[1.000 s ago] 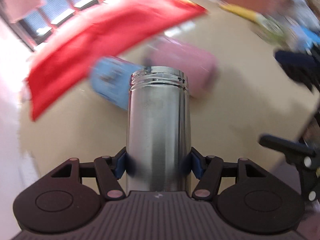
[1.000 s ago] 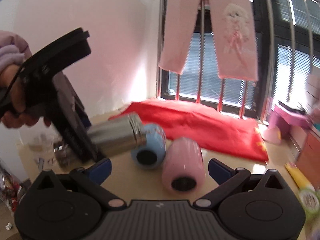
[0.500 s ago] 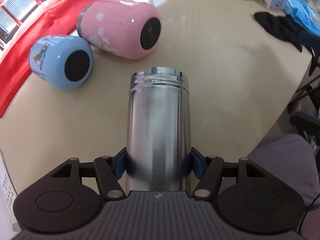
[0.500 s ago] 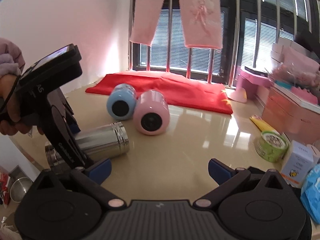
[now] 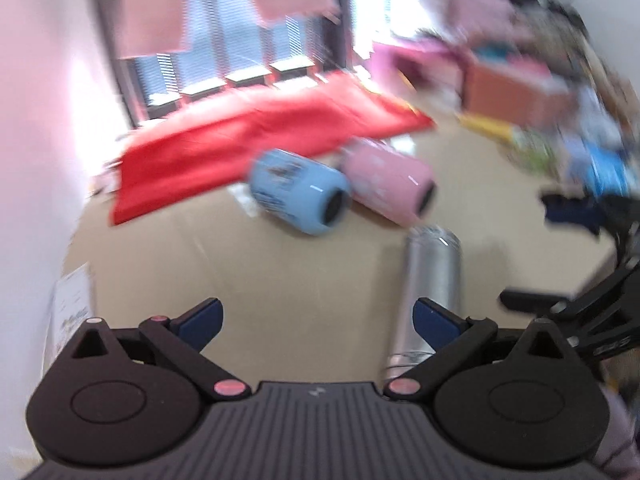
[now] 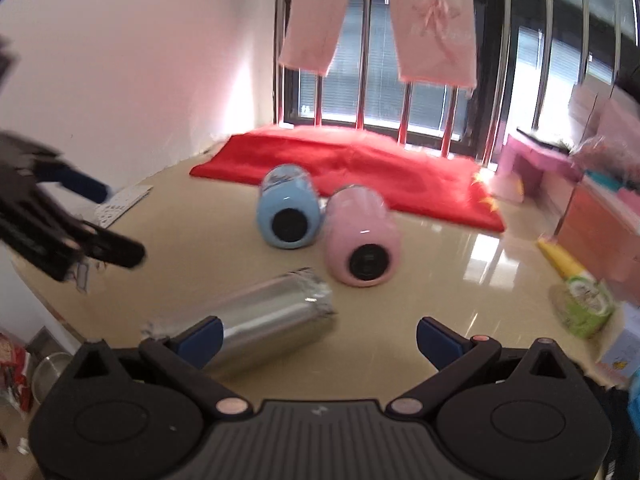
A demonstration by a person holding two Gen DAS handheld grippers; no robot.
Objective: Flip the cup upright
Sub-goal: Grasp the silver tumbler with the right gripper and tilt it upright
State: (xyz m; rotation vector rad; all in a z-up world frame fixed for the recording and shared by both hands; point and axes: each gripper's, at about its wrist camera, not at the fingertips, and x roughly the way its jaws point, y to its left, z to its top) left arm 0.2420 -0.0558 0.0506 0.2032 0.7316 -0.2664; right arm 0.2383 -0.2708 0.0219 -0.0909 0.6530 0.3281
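Observation:
A steel cup lies on its side on the beige table, near its front edge; it also shows in the left wrist view. A blue cup and a pink cup lie on their sides behind it, bases toward the right wrist camera; both show in the left wrist view, blue and pink. My left gripper is open and empty, left of the steel cup. My right gripper is open and empty, just in front of the steel cup.
A red cloth lies at the back by the barred window. A green round tin, a yellow tube and boxes sit at the right. A white sheet lies at the left. Pink trousers hang above.
My left gripper opened and let go of the steel cup, which now lies on the table. The left gripper has pulled away to the left; both views are blurred by motion.

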